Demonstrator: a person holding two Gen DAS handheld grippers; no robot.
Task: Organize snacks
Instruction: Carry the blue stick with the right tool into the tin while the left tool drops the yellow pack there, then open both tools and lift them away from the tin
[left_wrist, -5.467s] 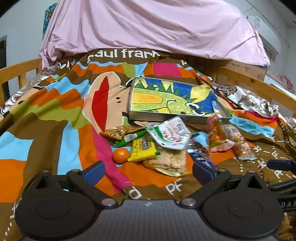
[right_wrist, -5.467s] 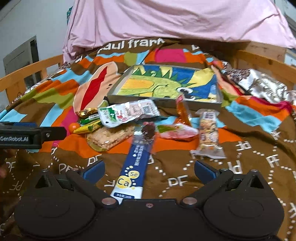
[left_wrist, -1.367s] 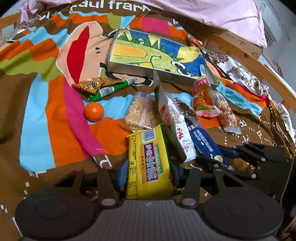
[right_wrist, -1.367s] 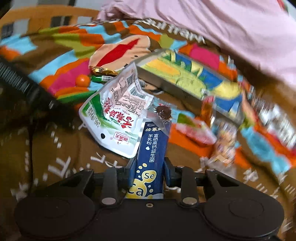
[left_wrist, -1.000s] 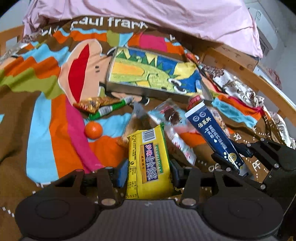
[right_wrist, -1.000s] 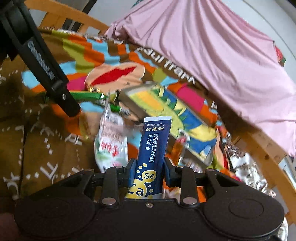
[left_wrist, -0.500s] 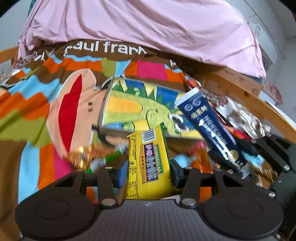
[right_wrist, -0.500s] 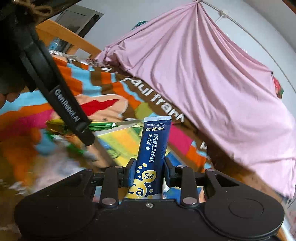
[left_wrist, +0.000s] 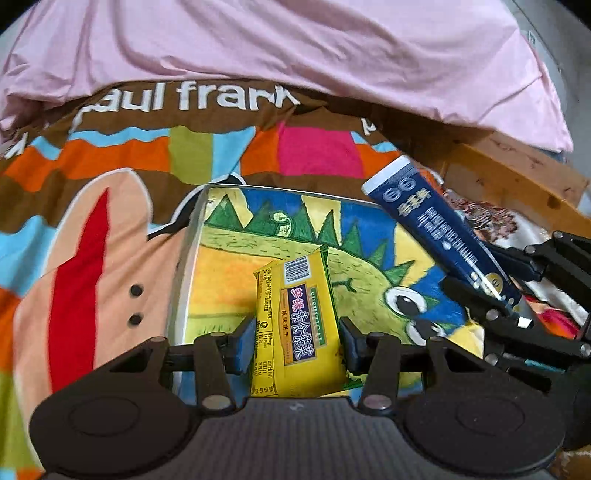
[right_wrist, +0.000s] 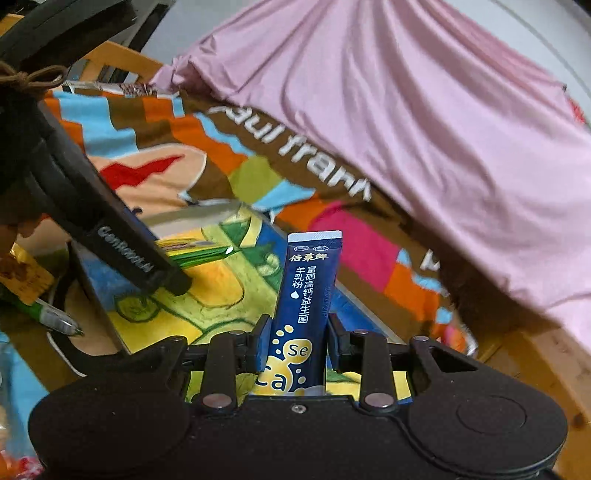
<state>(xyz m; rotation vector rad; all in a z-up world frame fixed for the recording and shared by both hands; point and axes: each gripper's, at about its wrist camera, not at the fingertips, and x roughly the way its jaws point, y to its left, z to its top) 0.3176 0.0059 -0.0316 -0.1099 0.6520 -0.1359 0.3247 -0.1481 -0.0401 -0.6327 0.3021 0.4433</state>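
Both grippers are clamped on snacks above the painted tray. Left gripper (left_wrist: 296, 339) pinches a yellow biscuit packet (left_wrist: 293, 325) between its blue pads, the packet standing upright with its barcode end at the top, held over the left and middle part of the tray (left_wrist: 192, 258), whose floor carries a green dinosaur drawing on yellow and blue. Right gripper (right_wrist: 297, 341) squeezes a dark blue sachet (right_wrist: 308, 291) near its lower end, where the letters "Se" and "Ca" show; the sachet points up and away, its white sealed edge at the top. From the left wrist camera the same sachet (left_wrist: 439, 236) leans in from the right, over the tray's right side, with the right gripper (left_wrist: 491, 295) below it. From the right wrist camera the left gripper's black finger (right_wrist: 122, 254) crosses in from the upper left, the packet's folded edge showing beside it. Under the tray lies a bright patchwork blanket (left_wrist: 110, 236) printed with "paul frank", and a pink sheet (left_wrist: 295, 48) hangs behind. A green-wrapped stick (right_wrist: 48, 314) and a gold wrapper (right_wrist: 26, 275) lie on the blanket left of the tray.
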